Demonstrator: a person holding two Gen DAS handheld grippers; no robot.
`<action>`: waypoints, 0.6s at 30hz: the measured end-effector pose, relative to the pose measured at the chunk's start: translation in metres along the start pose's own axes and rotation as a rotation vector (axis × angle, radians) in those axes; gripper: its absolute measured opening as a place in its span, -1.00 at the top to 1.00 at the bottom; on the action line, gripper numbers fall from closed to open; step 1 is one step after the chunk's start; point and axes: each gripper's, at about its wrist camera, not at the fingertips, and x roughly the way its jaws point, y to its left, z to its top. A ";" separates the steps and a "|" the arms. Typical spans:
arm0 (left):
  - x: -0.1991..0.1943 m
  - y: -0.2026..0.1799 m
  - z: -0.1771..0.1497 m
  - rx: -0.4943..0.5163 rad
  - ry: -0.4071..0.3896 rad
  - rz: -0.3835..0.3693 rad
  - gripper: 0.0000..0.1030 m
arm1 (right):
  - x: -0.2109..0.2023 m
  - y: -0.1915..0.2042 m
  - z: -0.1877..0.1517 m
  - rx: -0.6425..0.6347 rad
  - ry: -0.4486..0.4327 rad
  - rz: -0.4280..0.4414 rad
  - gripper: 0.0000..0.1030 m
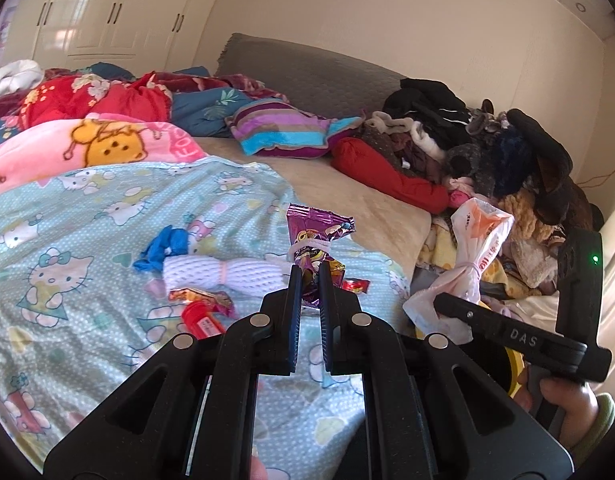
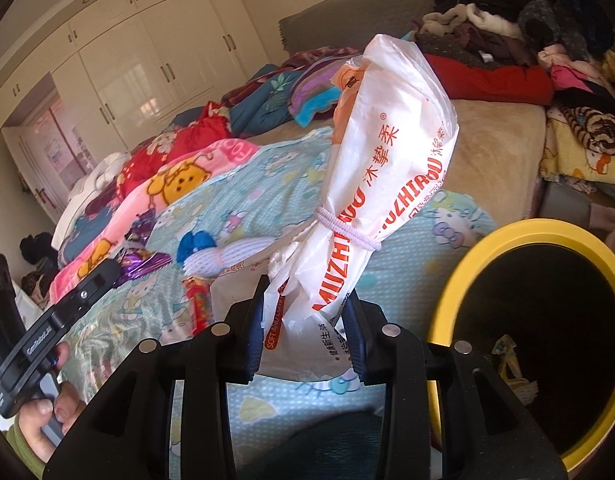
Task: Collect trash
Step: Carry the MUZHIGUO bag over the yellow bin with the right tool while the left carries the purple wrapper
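My left gripper [image 1: 310,270] is shut on a purple snack wrapper [image 1: 315,236] tied with a white band, held above the bed. My right gripper [image 2: 303,300] is shut on a white and orange plastic bag [image 2: 387,168] bound with a white band; the bag also shows in the left wrist view [image 1: 475,248]. A yellow-rimmed black bin [image 2: 459,280] stands to the right of the bag, with some trash inside. On the Hello Kitty sheet [image 1: 87,240] lie a white foam net [image 1: 223,274], a blue scrap [image 1: 163,250], red candy wrappers [image 1: 199,300] and a small red wrapper [image 1: 357,286].
Blankets and a striped pillow [image 1: 283,128] lie at the bed's far side. A heap of clothes [image 1: 487,148] fills the right side. White wardrobes [image 1: 107,12] stand behind the bed.
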 end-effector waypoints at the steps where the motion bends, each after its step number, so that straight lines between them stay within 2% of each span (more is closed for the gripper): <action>1: 0.001 -0.003 0.000 0.005 0.002 -0.005 0.91 | -0.002 -0.003 0.000 0.004 -0.003 -0.007 0.36; 18: 0.015 -0.047 -0.011 0.077 0.039 -0.079 0.91 | -0.033 -0.071 0.006 0.094 -0.055 -0.125 0.36</action>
